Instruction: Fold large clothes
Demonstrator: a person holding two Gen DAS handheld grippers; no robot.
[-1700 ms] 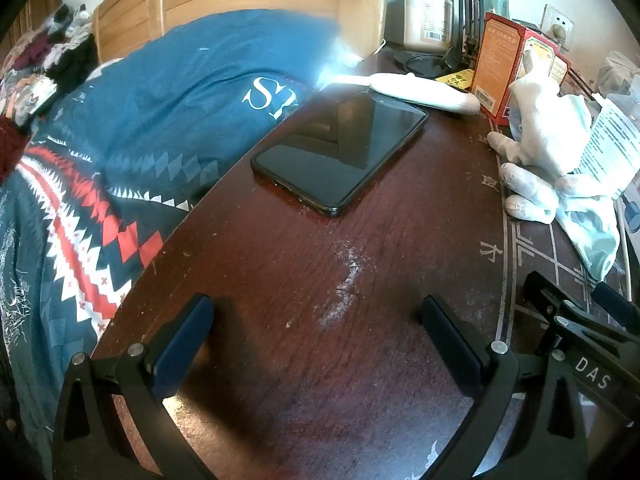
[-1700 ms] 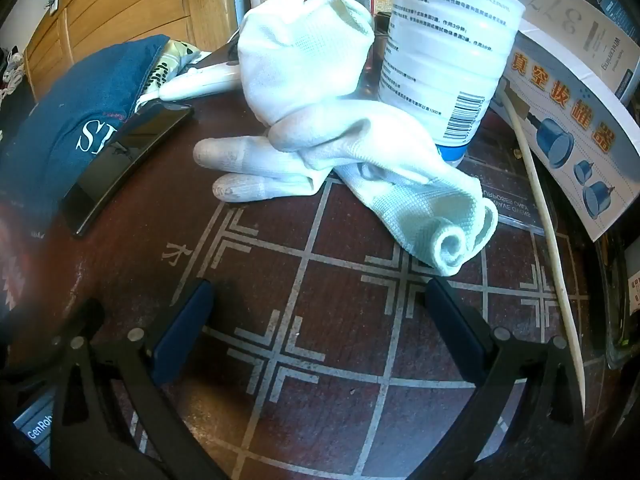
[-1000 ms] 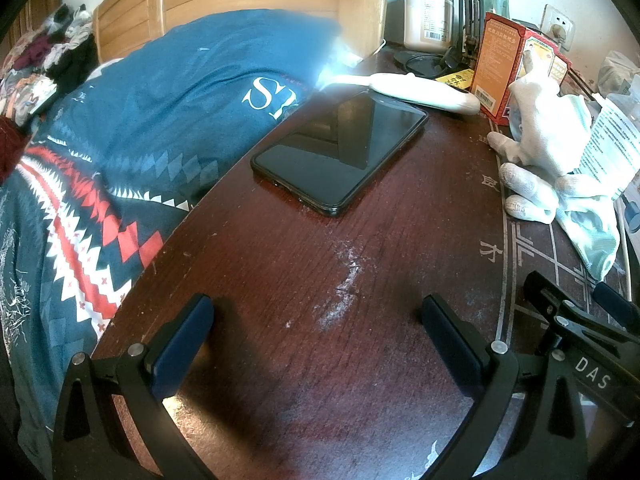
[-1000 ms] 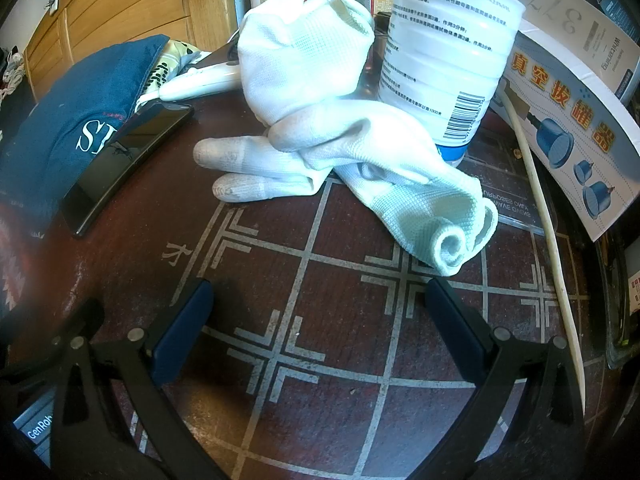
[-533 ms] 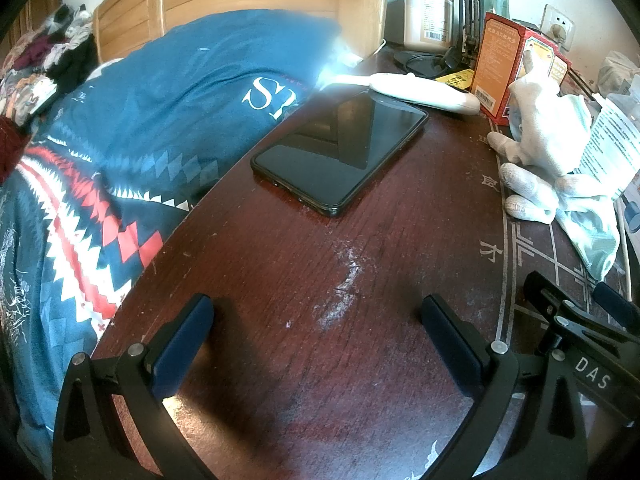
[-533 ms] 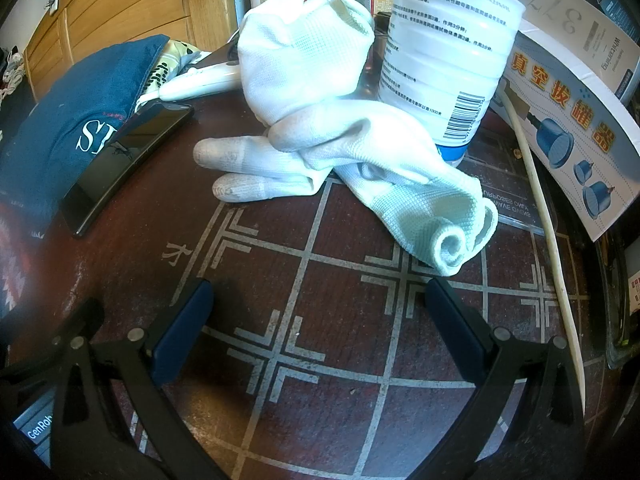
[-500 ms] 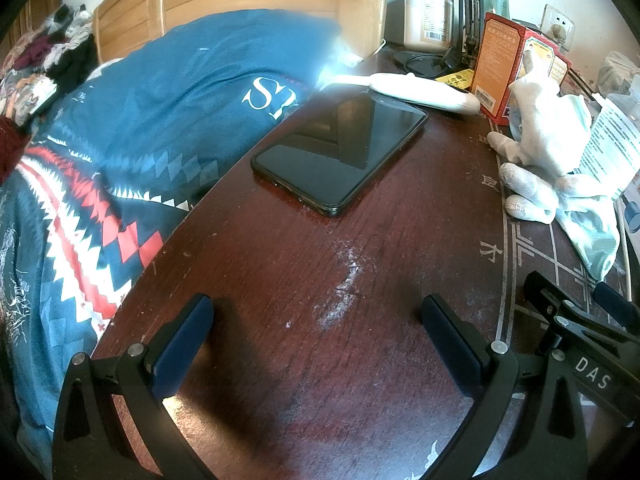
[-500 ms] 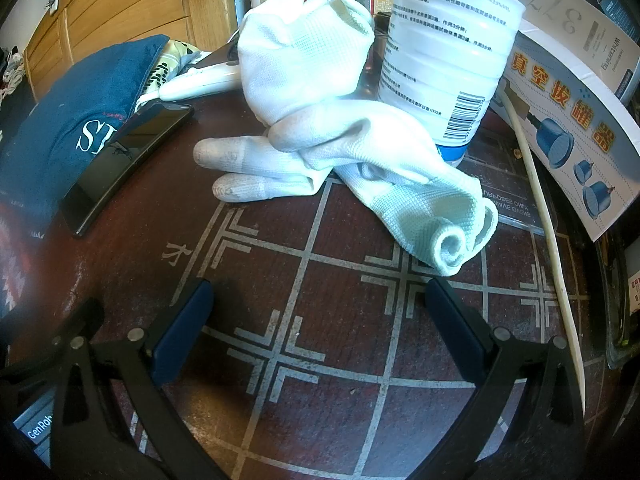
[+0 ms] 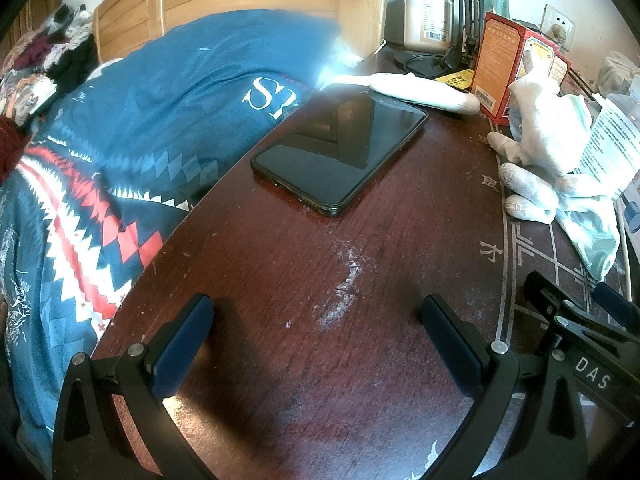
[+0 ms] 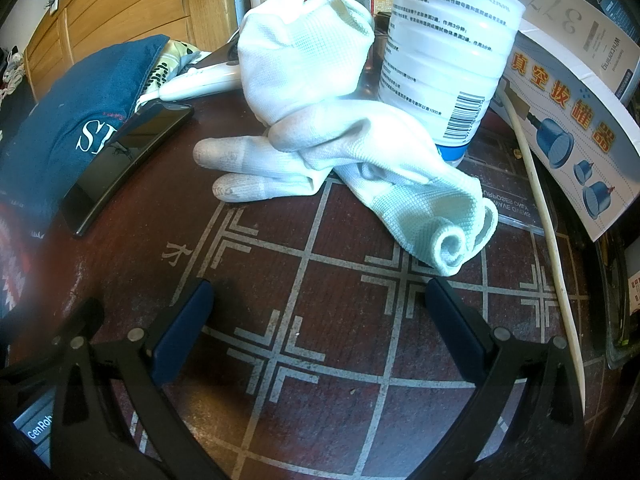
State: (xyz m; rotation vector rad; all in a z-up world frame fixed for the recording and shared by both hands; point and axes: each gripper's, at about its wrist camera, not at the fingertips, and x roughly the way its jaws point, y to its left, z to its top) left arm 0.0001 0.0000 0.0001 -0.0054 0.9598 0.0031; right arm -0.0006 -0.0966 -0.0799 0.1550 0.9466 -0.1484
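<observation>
Both grippers rest on a dark red wooden table (image 9: 304, 288). My left gripper (image 9: 316, 324) is open and empty, with bare table between its fingers. My right gripper (image 10: 318, 308) is open and empty over the table's inlaid grid lines (image 10: 304, 256). A blue patterned cloth with white letters (image 9: 140, 120) lies on the bed left of the table and also shows in the right wrist view (image 10: 72, 120). No garment is held.
A black phone (image 9: 340, 148) lies on the table (image 10: 120, 168). White gloves (image 10: 320, 120) lie beside a large plastic bottle (image 10: 448, 56). A white remote (image 9: 424, 92), a red box (image 9: 516, 64), a jar (image 9: 428, 18), a printed carton (image 10: 572, 112) and a thin stick (image 10: 548, 216) crowd the far and right sides.
</observation>
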